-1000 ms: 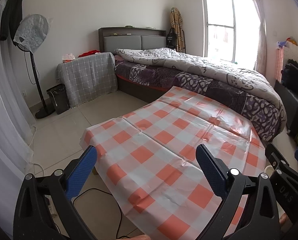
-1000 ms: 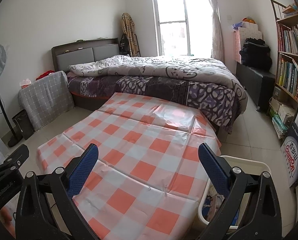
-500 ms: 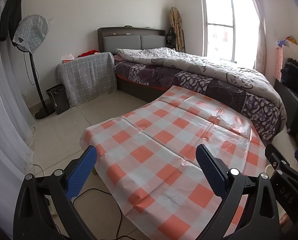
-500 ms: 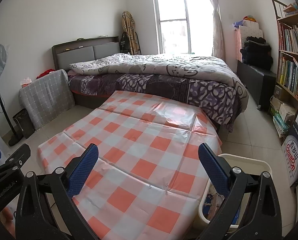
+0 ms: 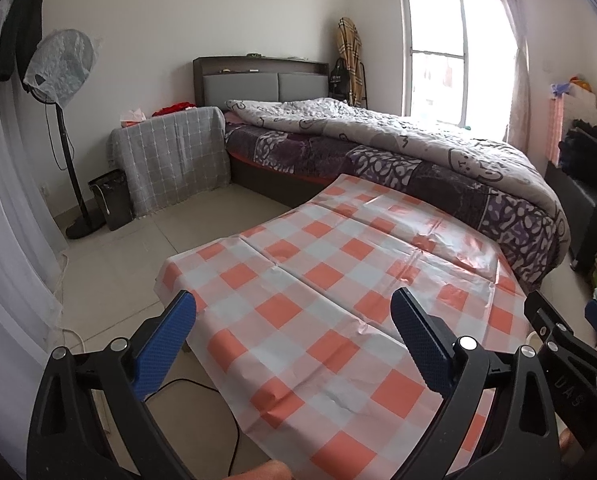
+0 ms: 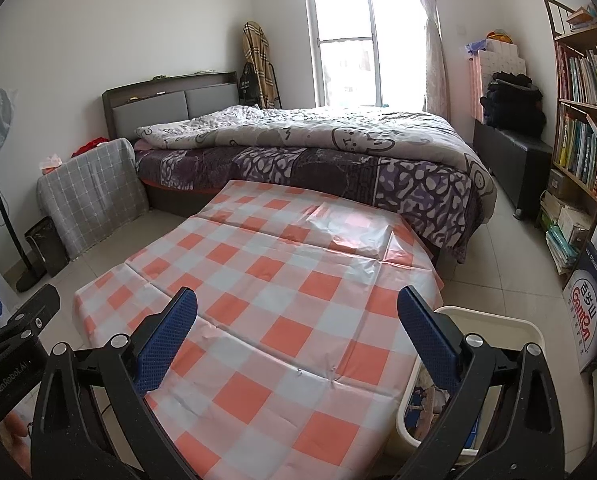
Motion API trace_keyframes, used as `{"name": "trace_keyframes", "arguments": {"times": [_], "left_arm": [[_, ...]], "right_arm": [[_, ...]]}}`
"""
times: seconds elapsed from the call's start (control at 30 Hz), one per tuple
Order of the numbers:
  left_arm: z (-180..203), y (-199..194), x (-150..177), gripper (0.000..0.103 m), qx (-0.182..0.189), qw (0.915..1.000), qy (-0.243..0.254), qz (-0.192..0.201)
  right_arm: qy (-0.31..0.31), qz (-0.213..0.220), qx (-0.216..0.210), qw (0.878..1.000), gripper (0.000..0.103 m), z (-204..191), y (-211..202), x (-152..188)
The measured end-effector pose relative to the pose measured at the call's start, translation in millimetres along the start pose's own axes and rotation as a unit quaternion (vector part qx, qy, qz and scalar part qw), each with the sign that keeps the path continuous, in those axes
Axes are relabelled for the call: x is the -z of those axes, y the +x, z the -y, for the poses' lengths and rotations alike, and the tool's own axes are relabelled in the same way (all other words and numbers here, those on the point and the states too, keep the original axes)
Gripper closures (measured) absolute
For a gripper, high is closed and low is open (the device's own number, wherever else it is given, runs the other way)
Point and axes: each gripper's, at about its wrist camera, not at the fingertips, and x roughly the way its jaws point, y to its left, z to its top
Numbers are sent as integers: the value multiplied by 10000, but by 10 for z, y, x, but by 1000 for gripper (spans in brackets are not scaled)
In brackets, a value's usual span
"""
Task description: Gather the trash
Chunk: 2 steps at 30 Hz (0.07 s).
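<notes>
My left gripper (image 5: 294, 340) is open and empty above the near edge of a table covered with an orange-and-white checked cloth (image 5: 338, 280). My right gripper (image 6: 298, 336) is also open and empty above the same cloth (image 6: 282, 280). A cream waste bin (image 6: 494, 328) stands on the floor at the table's right side, with some wrappers inside, partly hidden by my right finger. No loose trash shows on the cloth. The right gripper's body shows at the right edge of the left wrist view (image 5: 558, 344).
A bed with a grey quilt (image 6: 318, 136) lies behind the table. A covered side table (image 5: 170, 156), a small dark bin (image 5: 112, 196) and a standing fan (image 5: 62, 68) are at the left. A bookshelf (image 6: 578, 120) and boxes (image 6: 594, 280) are at the right.
Both views have shifted very slightly; the grippers stay open and in about the same place over the table.
</notes>
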Motion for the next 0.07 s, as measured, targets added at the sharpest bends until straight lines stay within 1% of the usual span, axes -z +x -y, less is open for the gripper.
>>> {"name": "trace_keyframes", "arguments": {"times": [0.07], "left_arm": [[9, 5, 0, 8, 7, 10000, -8, -35]], "right_arm": [[5, -4, -2, 10000, 7, 4, 3, -6]]}}
